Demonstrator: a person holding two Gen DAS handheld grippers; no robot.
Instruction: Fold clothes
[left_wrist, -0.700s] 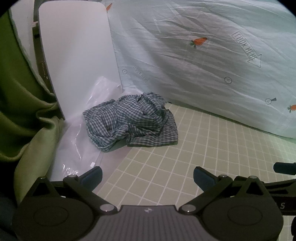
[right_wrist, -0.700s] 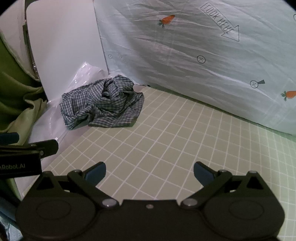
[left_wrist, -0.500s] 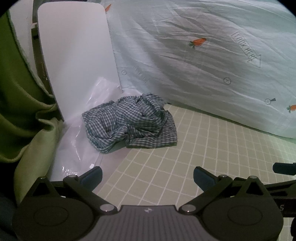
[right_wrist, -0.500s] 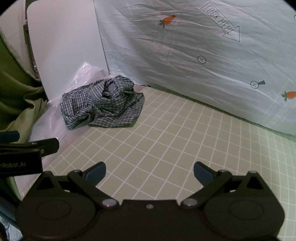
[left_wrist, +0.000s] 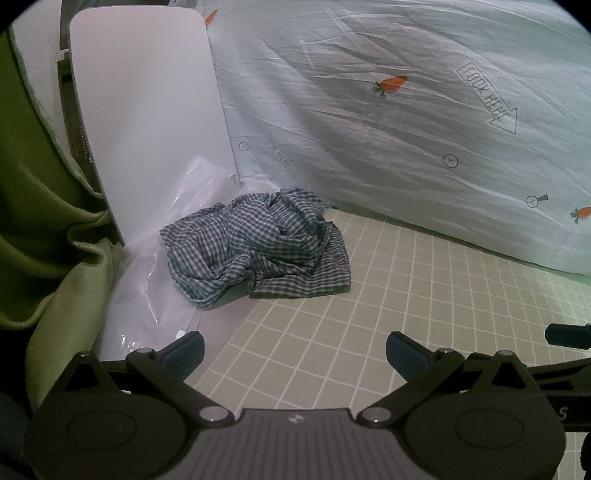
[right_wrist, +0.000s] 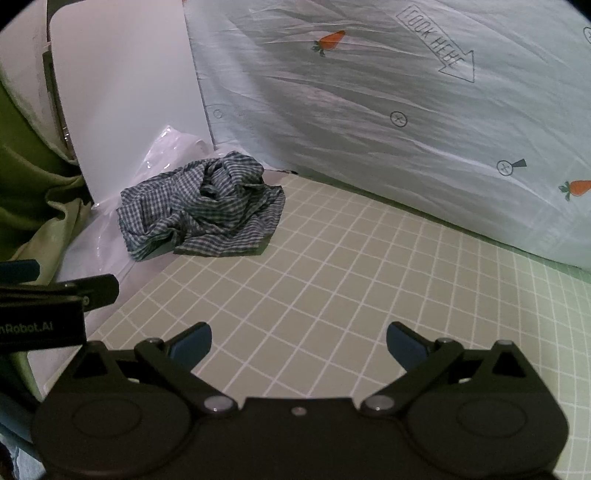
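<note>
The checked garment (left_wrist: 255, 243) lay crumpled at about eleven o'clock from your left gripper (left_wrist: 293, 349), half on the gridded mat (left_wrist: 406, 295) and half on clear plastic sheeting (left_wrist: 155, 280). You held both grippers well short of it, your right gripper (right_wrist: 299, 341) too, fingers spread wide on nothing. No fold was begun; I'd judge your next move was reaching in for an edge to spread it flat

A makeshift recording corner in a home: a pale sheet (left_wrist: 424, 122) printed with carrots and "LOOK HERE" arrows hangs as backdrop behind a green gridded mat (right_wrist: 332, 288), with green curtain (left_wrist: 33, 206) alongside.
</note>
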